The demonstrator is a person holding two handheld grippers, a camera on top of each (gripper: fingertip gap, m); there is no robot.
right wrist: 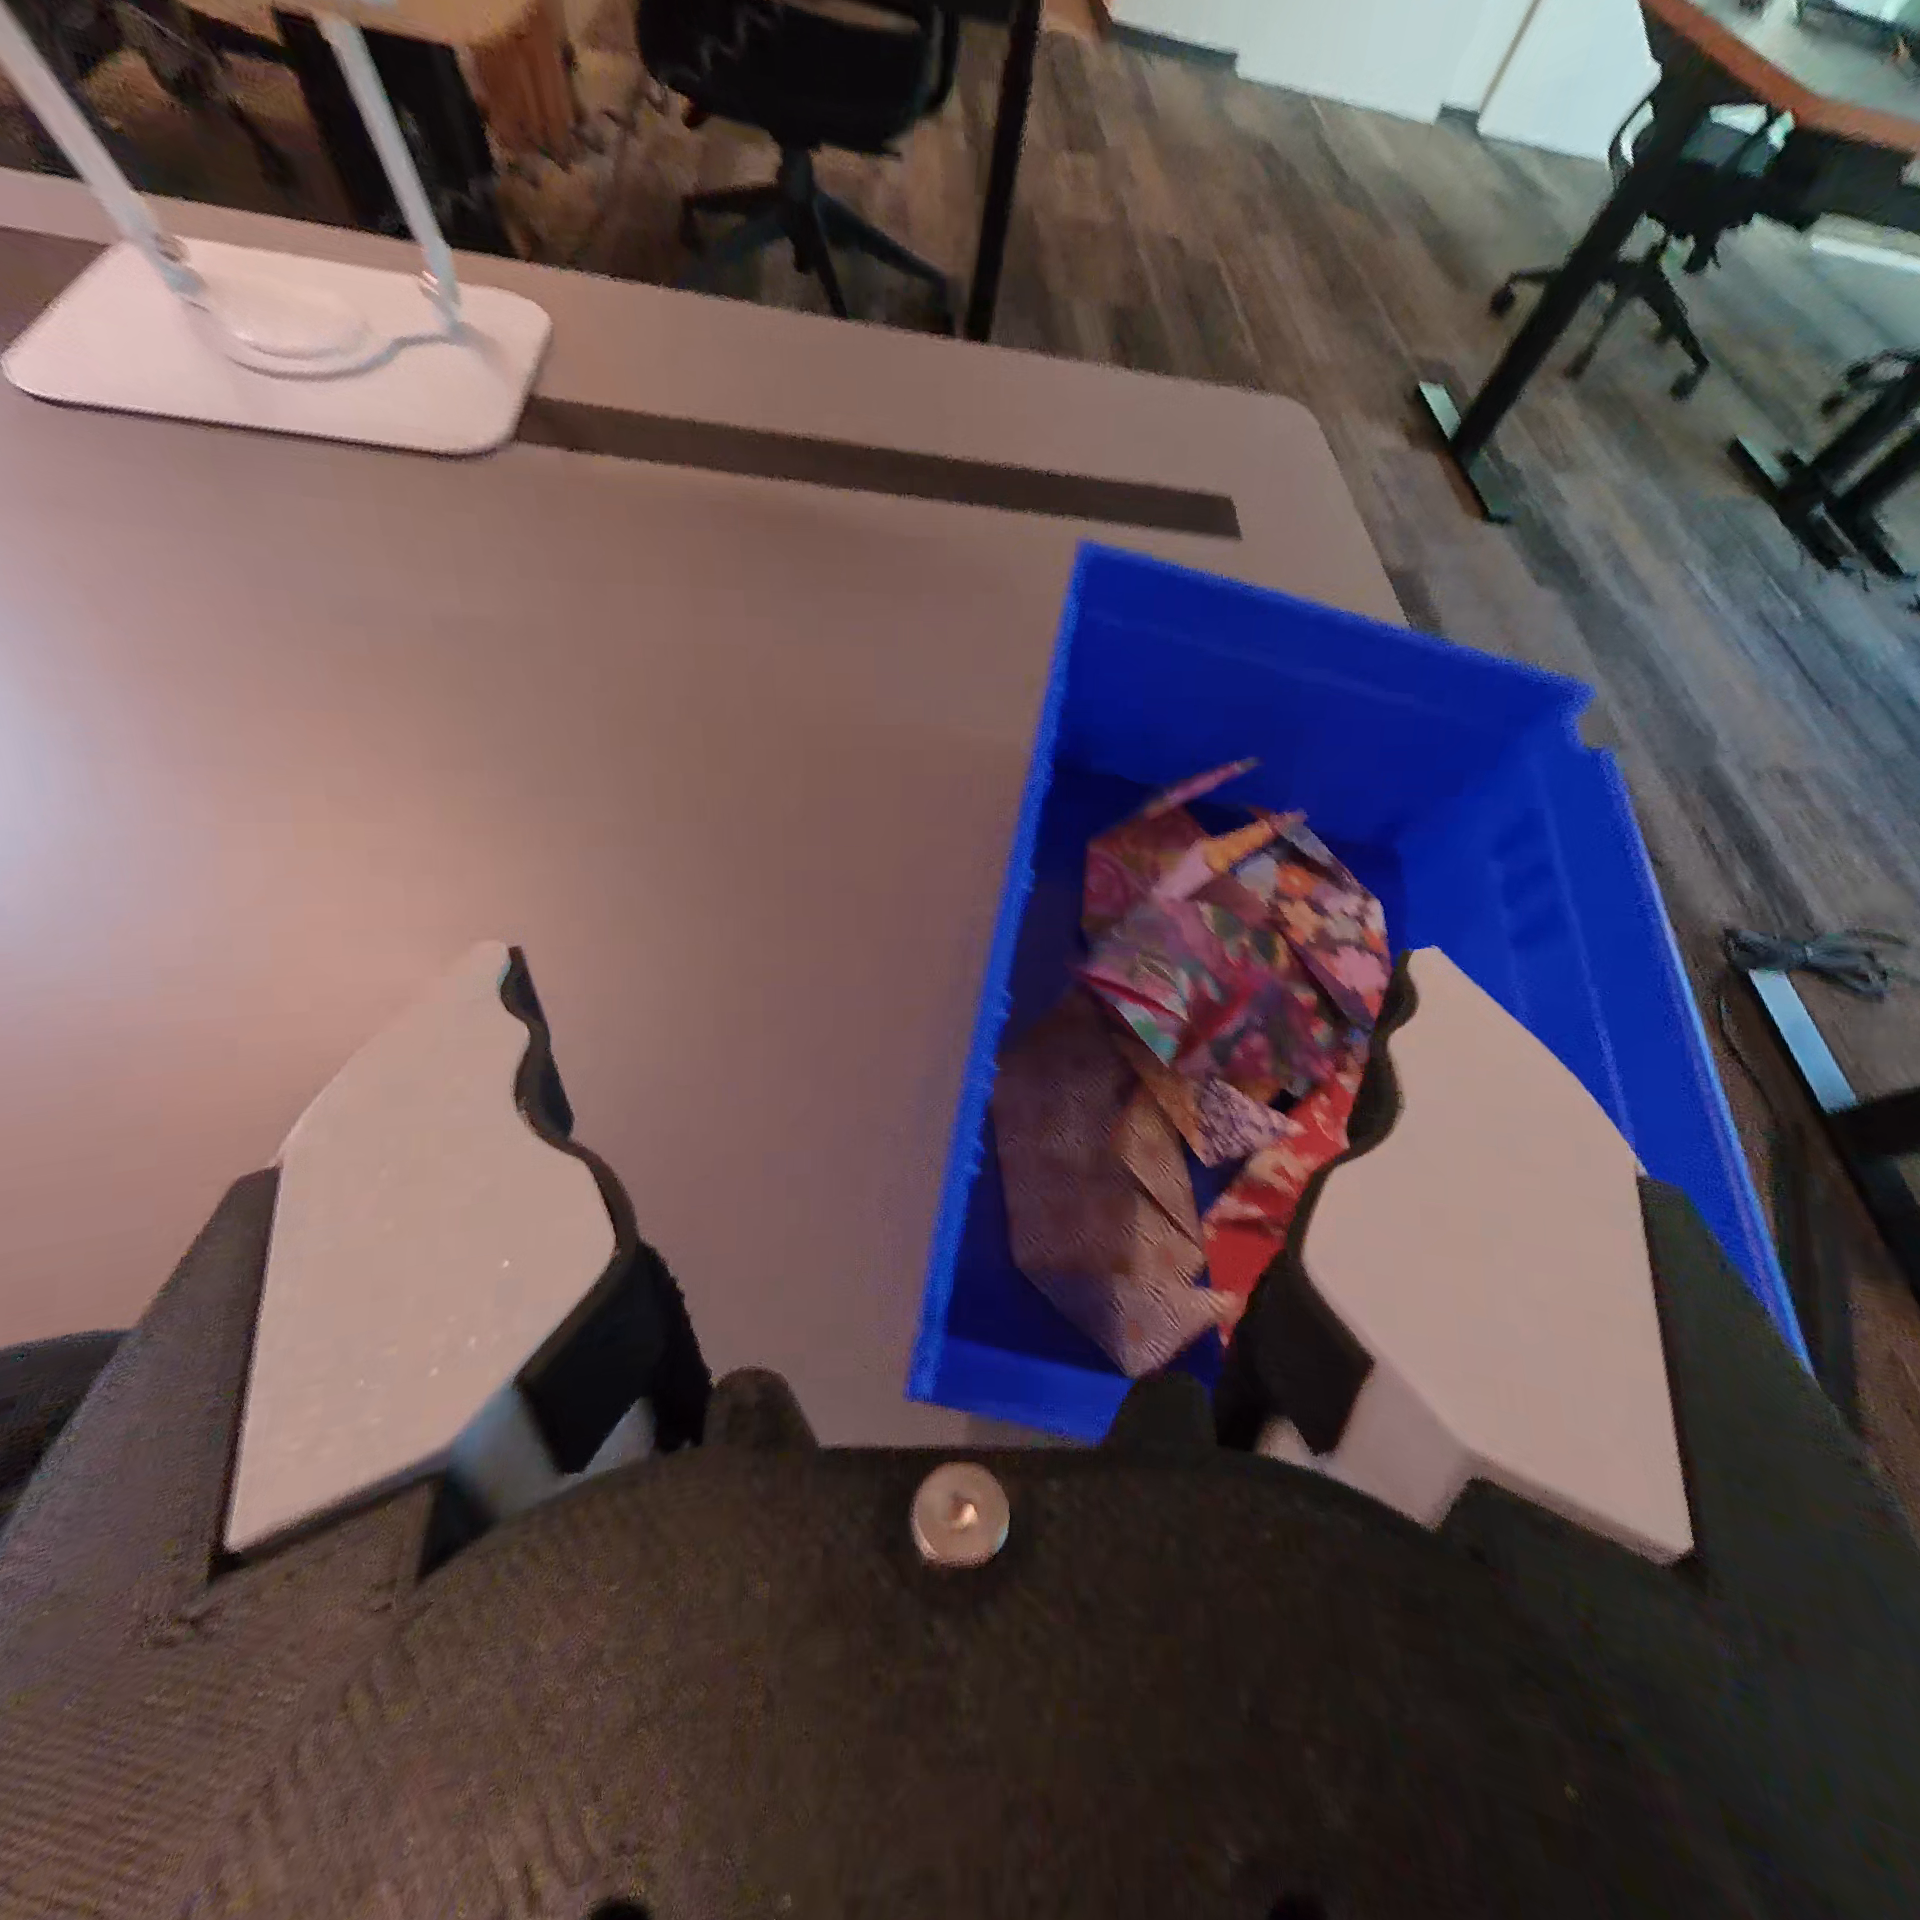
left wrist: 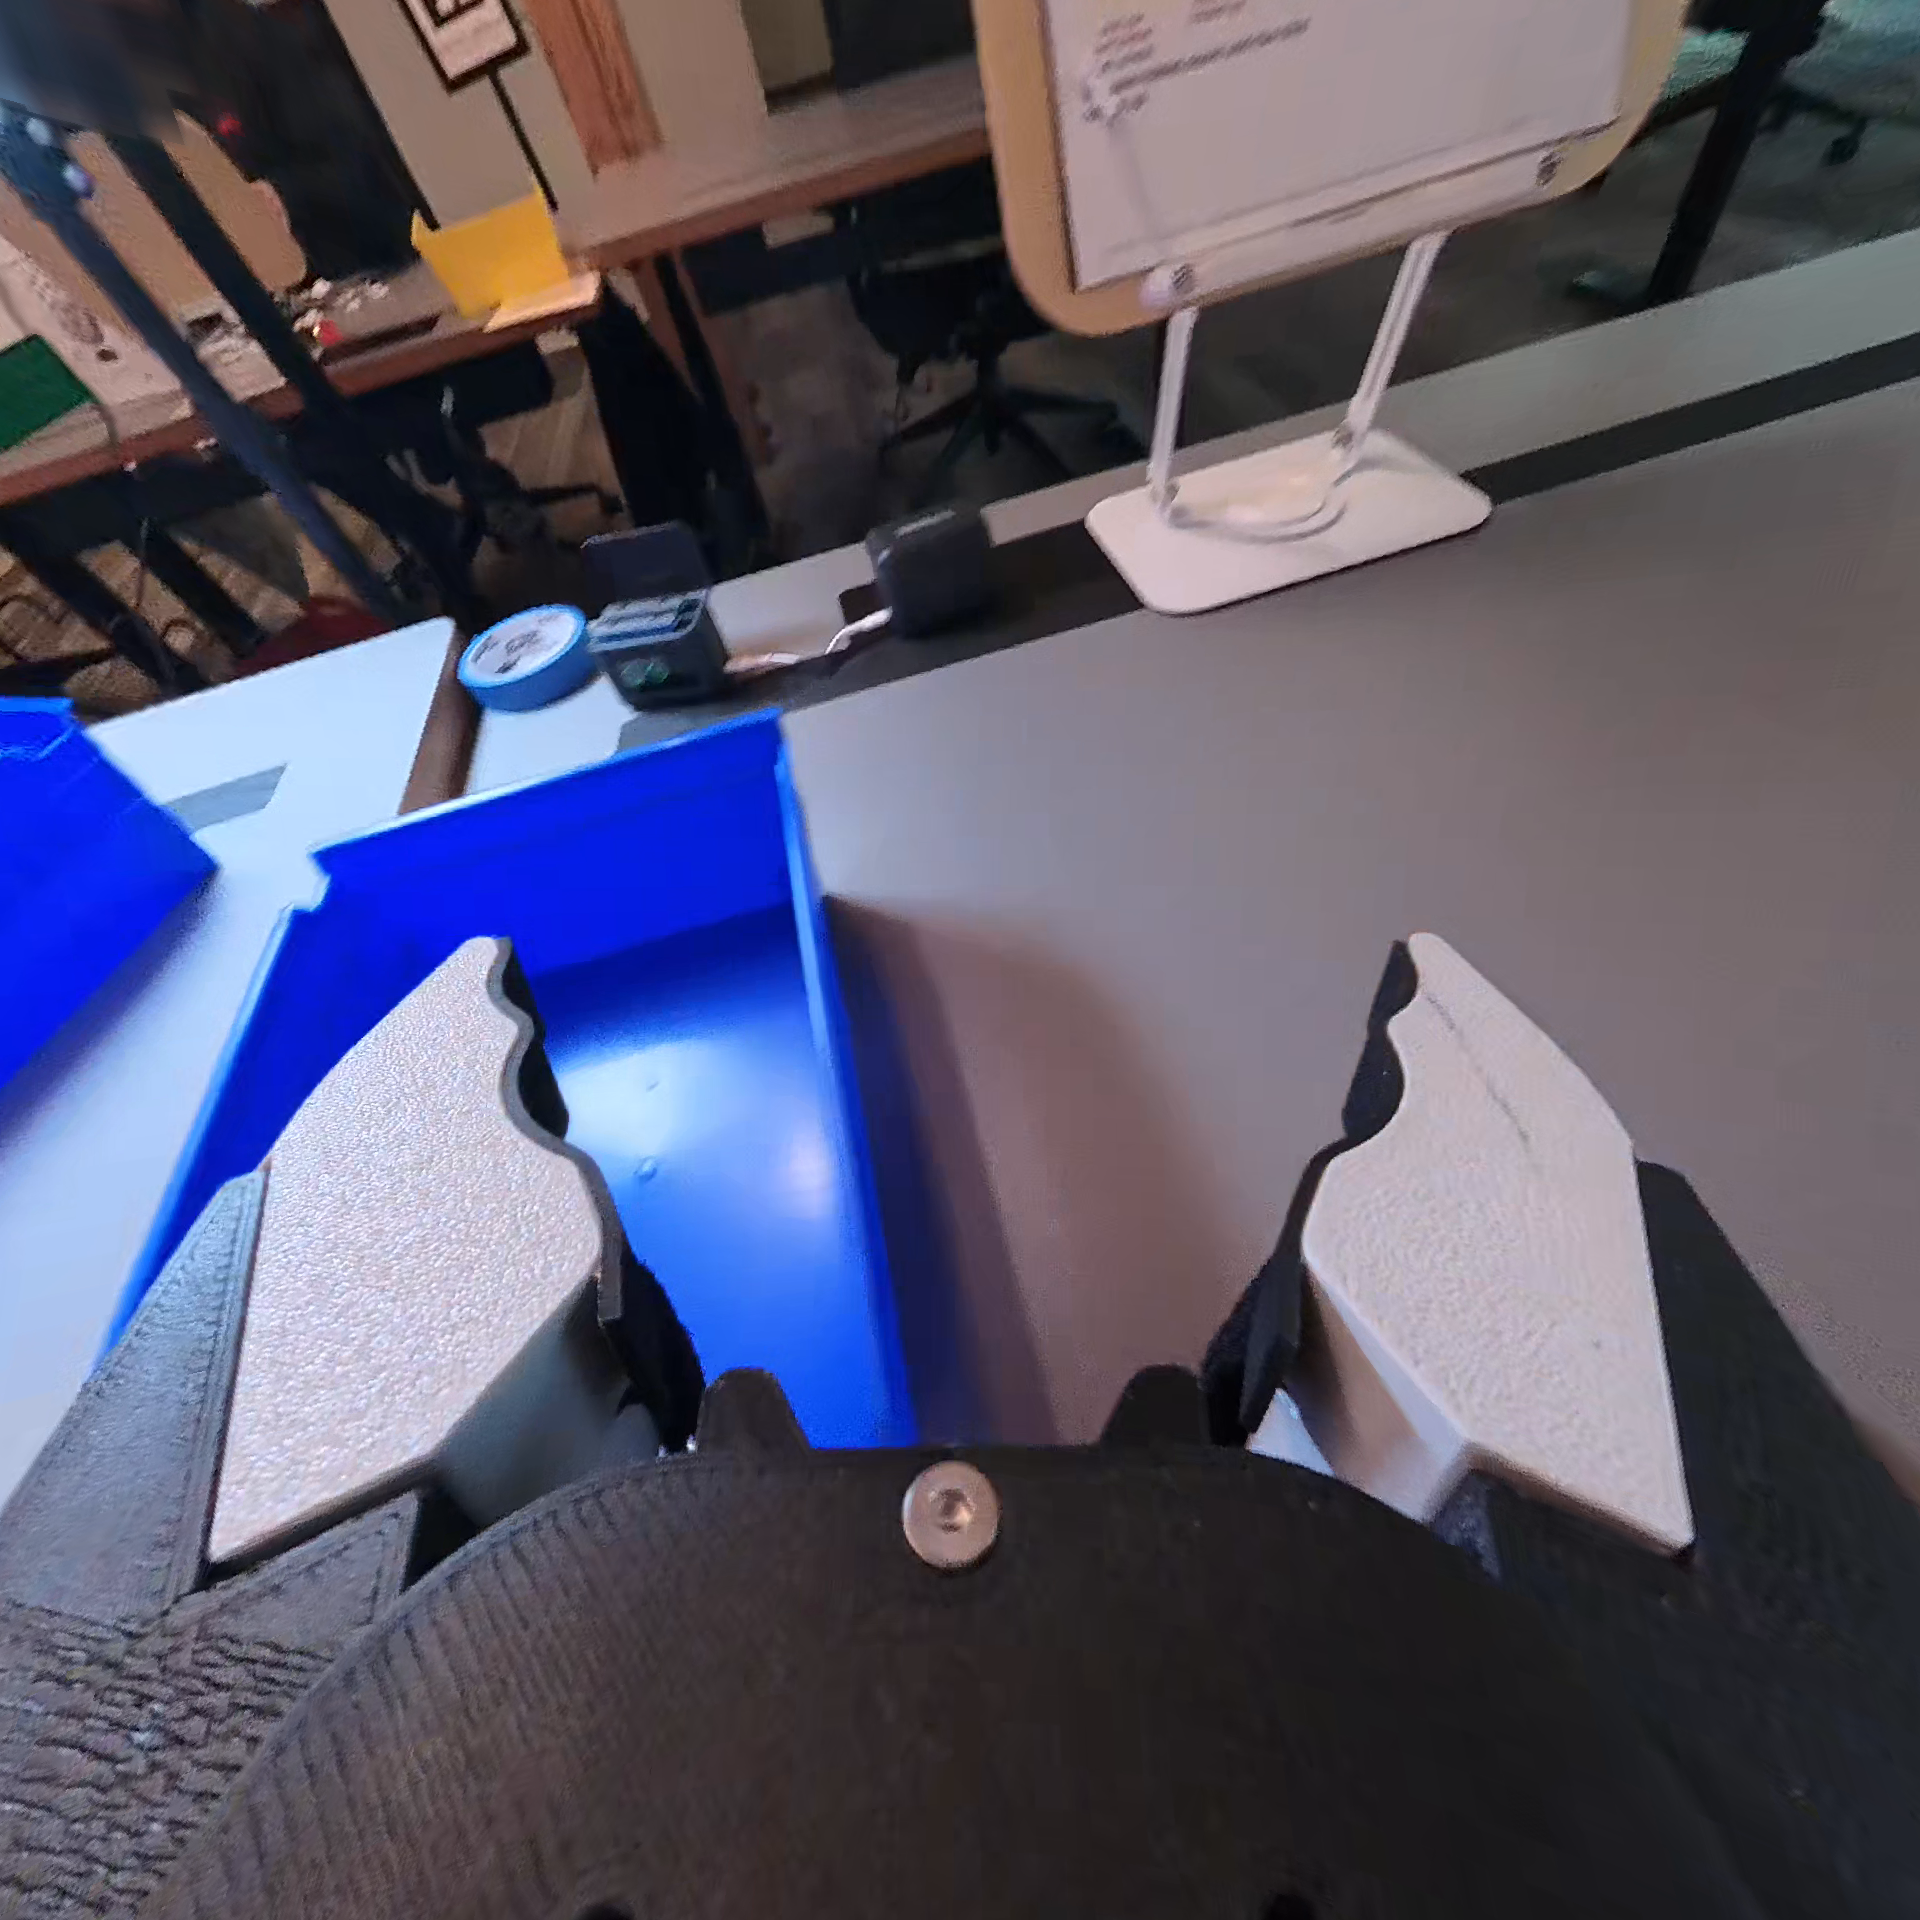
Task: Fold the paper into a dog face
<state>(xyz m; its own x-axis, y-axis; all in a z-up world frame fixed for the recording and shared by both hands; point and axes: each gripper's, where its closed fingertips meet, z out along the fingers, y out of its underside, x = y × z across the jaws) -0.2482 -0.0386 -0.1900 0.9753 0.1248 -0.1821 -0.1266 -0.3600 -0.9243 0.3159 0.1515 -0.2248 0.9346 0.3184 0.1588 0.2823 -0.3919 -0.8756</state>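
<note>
The paper (right wrist: 1195,1039) lies in a blue bin (right wrist: 1507,790), ahead of the right gripper (right wrist: 956,1039) and a little to its right side. There are several patterned pieces, some already creased, heaped loosely on each other. Such paper is probably very light and thin; it bends easily and can tear or crumple when it is squeezed hard. The best hold seems to be a free edge or corner that stands up from the heap, for example the pale tip at the far end, so that only one sheet comes out.

The right gripper is spread wide and holds nothing; its right finger (right wrist: 1475,1195) hangs over the bin. The left gripper (left wrist: 956,1039) is also spread wide and holds nothing. Ahead of its left finger (left wrist: 416,1195) stands another blue bin (left wrist: 582,862) with no paper visible inside. Both bins rest on a grey table (left wrist: 1351,831), and a white stand (left wrist: 1288,530) is far ahead.
</note>
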